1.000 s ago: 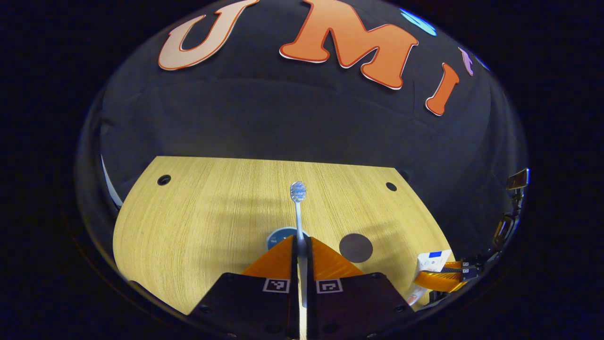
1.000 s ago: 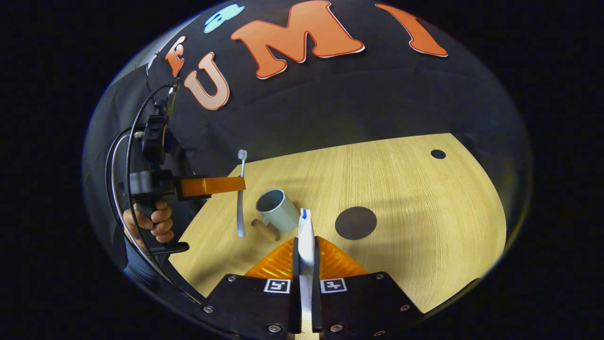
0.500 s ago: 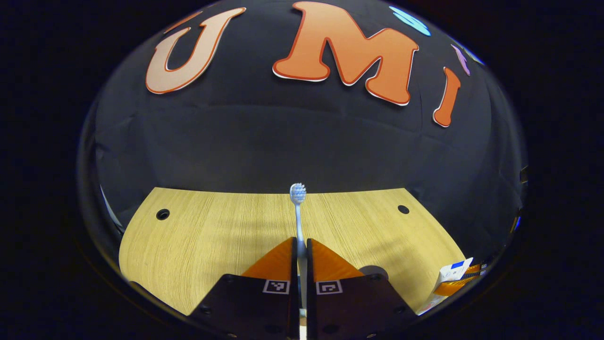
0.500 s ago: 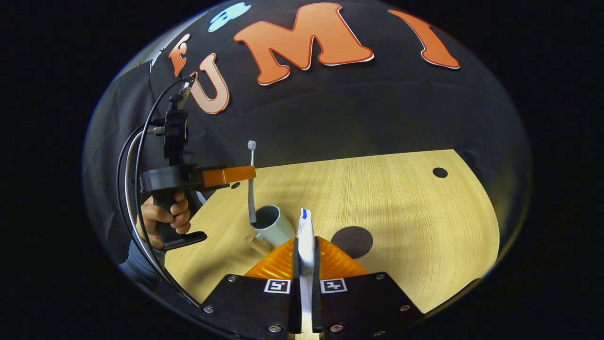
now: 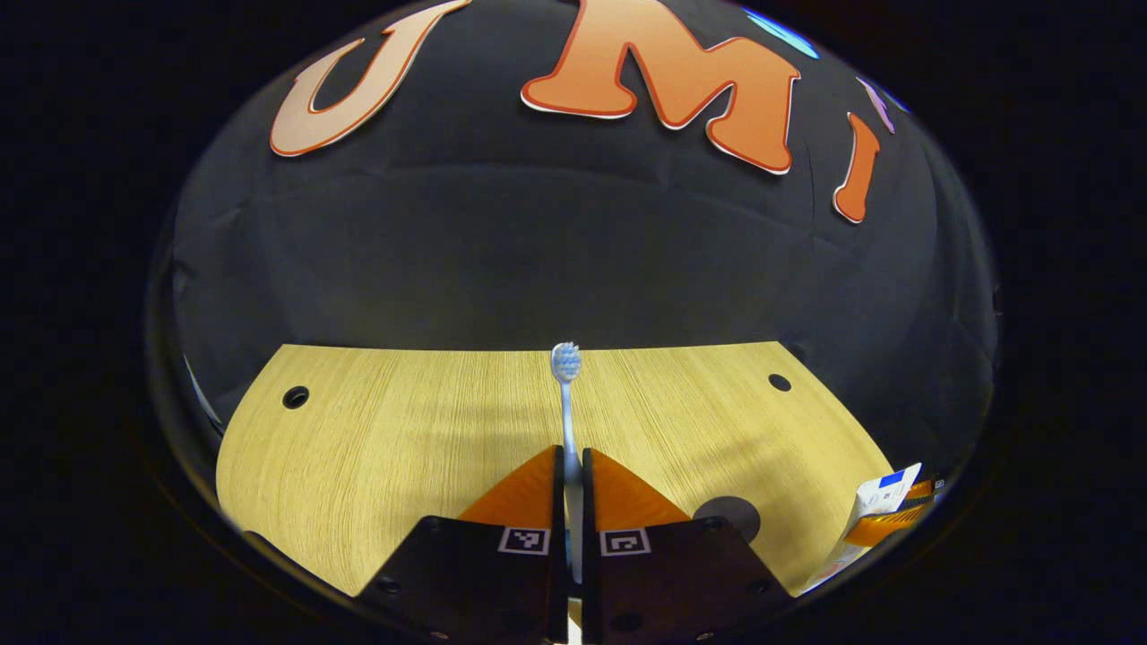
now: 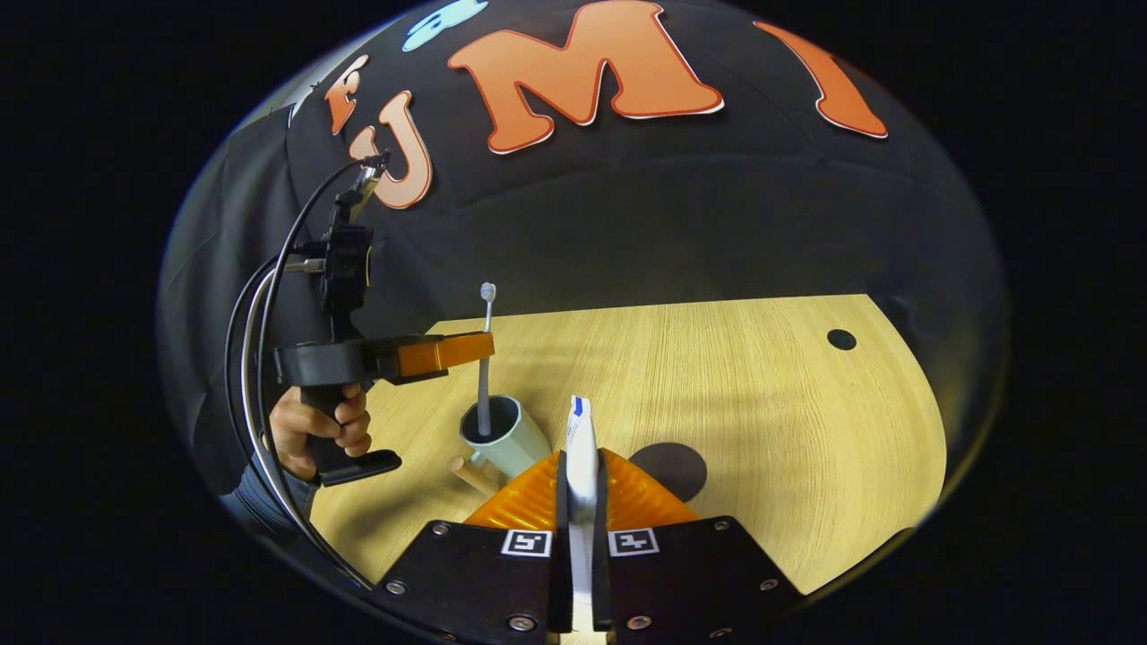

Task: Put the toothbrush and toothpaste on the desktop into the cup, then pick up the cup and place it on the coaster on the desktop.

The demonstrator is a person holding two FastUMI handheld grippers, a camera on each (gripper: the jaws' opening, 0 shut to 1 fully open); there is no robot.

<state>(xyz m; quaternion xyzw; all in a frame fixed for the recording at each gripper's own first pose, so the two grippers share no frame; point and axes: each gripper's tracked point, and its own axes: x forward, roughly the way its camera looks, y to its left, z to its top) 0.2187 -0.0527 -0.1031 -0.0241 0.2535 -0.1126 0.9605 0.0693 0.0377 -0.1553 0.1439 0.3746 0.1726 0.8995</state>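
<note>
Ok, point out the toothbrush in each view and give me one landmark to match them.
Left gripper view: toothbrush at centre, rising from this gripper's own tongs.
Right gripper view: toothbrush left of centre, upright, lower end inside the cup.
Shared landmark: the dark round coaster.

In the left gripper view the left gripper (image 5: 570, 466) points forward and level, its two fingers drawn close together and clamping a toothbrush (image 5: 565, 394) upright between them. In the right gripper view a hand (image 6: 318, 430) grips its handle from below. The right gripper (image 6: 582, 470) likewise has both fingers pressed against a toothpaste tube (image 6: 582, 448).
</note>
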